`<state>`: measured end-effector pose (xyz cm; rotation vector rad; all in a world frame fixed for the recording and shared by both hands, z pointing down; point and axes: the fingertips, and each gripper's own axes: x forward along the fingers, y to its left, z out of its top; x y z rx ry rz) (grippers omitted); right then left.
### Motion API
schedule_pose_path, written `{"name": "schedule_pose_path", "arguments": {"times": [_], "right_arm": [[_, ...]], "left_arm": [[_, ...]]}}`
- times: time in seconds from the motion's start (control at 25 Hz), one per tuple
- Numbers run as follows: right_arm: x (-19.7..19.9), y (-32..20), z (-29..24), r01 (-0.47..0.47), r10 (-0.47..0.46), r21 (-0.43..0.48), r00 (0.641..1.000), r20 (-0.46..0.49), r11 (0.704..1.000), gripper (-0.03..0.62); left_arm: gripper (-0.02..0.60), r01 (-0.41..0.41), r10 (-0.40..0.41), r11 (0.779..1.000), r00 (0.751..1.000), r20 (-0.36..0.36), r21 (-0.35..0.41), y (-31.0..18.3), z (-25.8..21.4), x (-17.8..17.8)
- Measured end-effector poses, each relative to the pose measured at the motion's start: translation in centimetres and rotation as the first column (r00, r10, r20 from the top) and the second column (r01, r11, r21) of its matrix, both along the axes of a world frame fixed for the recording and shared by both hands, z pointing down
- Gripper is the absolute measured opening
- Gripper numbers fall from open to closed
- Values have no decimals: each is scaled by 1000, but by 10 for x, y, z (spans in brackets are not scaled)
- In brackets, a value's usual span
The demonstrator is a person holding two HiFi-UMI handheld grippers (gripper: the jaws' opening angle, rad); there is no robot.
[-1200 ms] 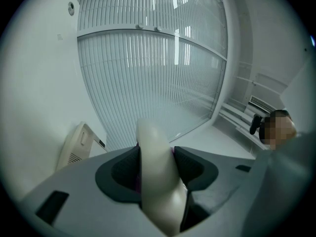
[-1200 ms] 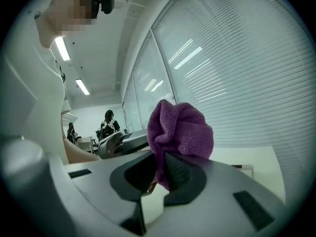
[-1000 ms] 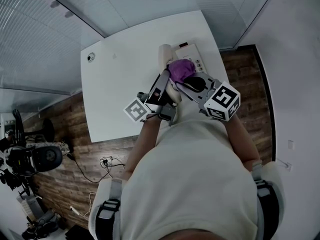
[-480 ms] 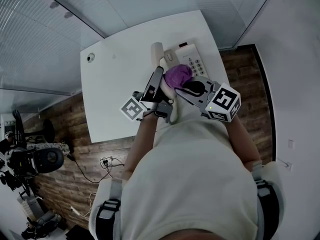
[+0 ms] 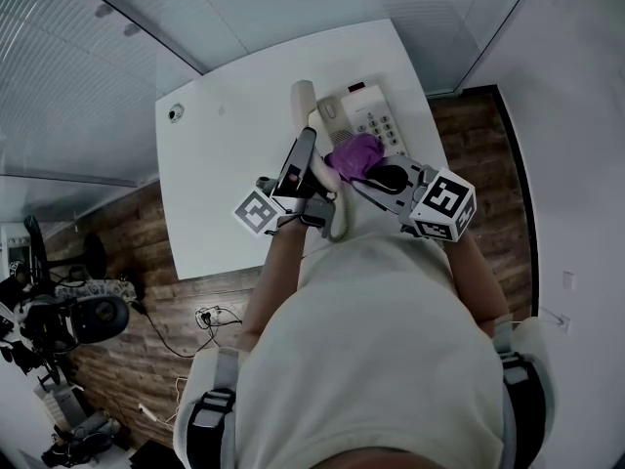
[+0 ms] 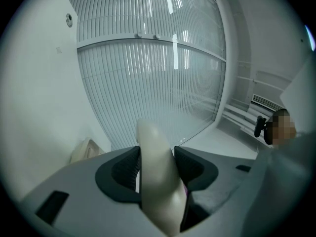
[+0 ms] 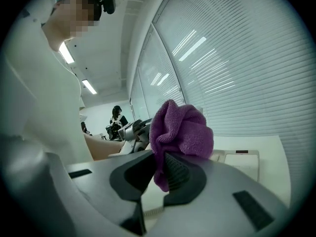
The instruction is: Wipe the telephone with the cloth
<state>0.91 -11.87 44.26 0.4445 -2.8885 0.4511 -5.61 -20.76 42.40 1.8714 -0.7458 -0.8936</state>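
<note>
A cream telephone base [image 5: 371,115] with its keypad showing sits at the far right of the white table [image 5: 225,164]. Its handset [image 5: 304,101] is lifted off the base. My left gripper [image 5: 312,167] is shut on the handset's middle; in the left gripper view the handset [image 6: 155,177] fills the gap between the jaws [image 6: 156,166]. My right gripper [image 5: 359,167] is shut on a bunched purple cloth [image 5: 354,152], which hangs just in front of the base, next to the handset. In the right gripper view the cloth [image 7: 182,130] bulges above the jaws [image 7: 160,174], with the base [image 7: 242,162] behind.
A small round grommet [image 5: 177,112] sits in the table's far left corner. Ribbed glass partitions [image 5: 88,76] border the table at the back and left. Wooden floor [image 5: 488,154] shows to the right, and cables and equipment [image 5: 78,311] lie on the floor at the left.
The purple cloth has slid off the telephone base toward me, uncovering the keypad. The left gripper has carried the handset a little to the left.
</note>
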Motion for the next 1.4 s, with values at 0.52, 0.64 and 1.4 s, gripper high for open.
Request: {"name": "schedule_pose_path", "arguments": {"times": [0.52,0.64,1.4], "right_arm": [[3,21,15,73,-75,-49,996,-50,996,46],[7,18,18,48,-50,-44,997,-64,998,46],[55,-49,8,-348,349,34,935,-62,937,46]], "left_arm": [[229,33,-33,999,999,30,-1,-8,3,-8],[229,36,-35,999,998,57,-9,-8,6,-5],[229,86,6,982,873,488,-166,-14,77,30]]}}
